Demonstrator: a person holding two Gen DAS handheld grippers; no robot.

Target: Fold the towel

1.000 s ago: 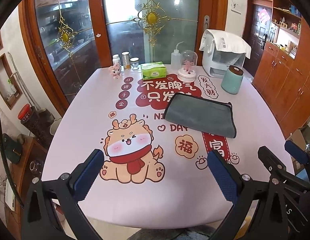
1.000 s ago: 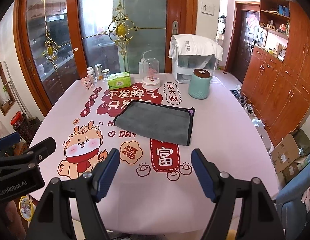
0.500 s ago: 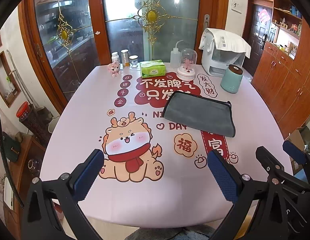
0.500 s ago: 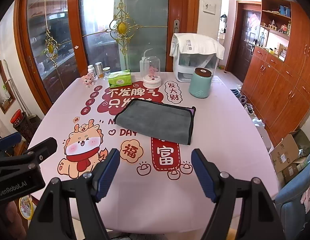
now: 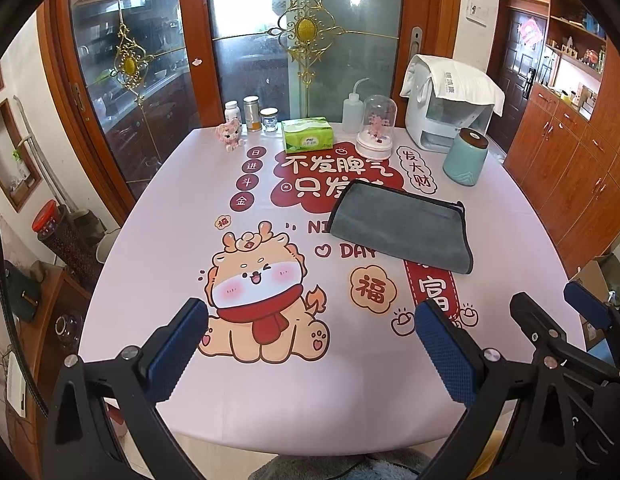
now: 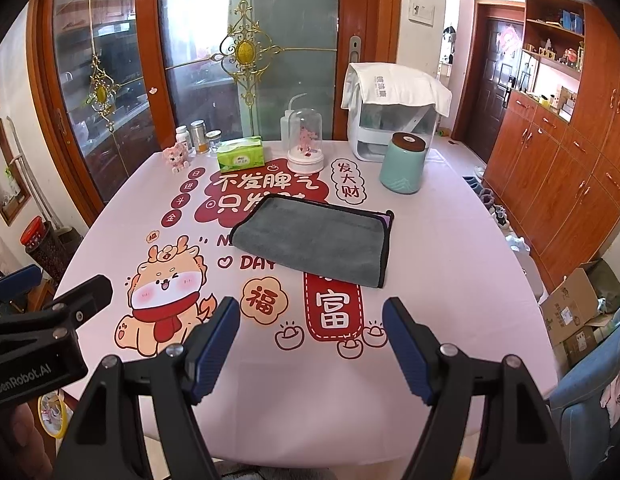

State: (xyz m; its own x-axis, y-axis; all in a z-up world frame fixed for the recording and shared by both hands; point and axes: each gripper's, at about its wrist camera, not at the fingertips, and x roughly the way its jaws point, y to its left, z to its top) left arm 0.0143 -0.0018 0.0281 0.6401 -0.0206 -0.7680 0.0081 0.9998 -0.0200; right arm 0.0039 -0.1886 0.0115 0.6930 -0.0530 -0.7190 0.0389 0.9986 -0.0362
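Observation:
A grey towel [image 5: 402, 226] with a dark trim lies folded flat on the printed pink tablecloth [image 5: 150, 264], right of the middle; it also shows in the right wrist view [image 6: 314, 240]. My left gripper [image 5: 310, 344] is open and empty, held above the table's near edge, well short of the towel. My right gripper [image 6: 310, 344] is open and empty, also near the front edge, in line with the towel. The right gripper shows at the right edge of the left wrist view [image 5: 558, 320].
Along the far edge stand small jars [image 5: 250, 114], a pink figurine [image 5: 230, 136], a green tissue box [image 5: 308, 136], a squeeze bottle [image 5: 352, 110], a glass dome [image 5: 376, 128], a white appliance [image 5: 450, 108] and a teal canister [image 5: 466, 156]. Wooden cabinets [image 6: 570, 168] stand to the right.
Both grippers have pulled back and risen slightly, so the table and towel look a little farther away. Both stay open. The towel has not moved.

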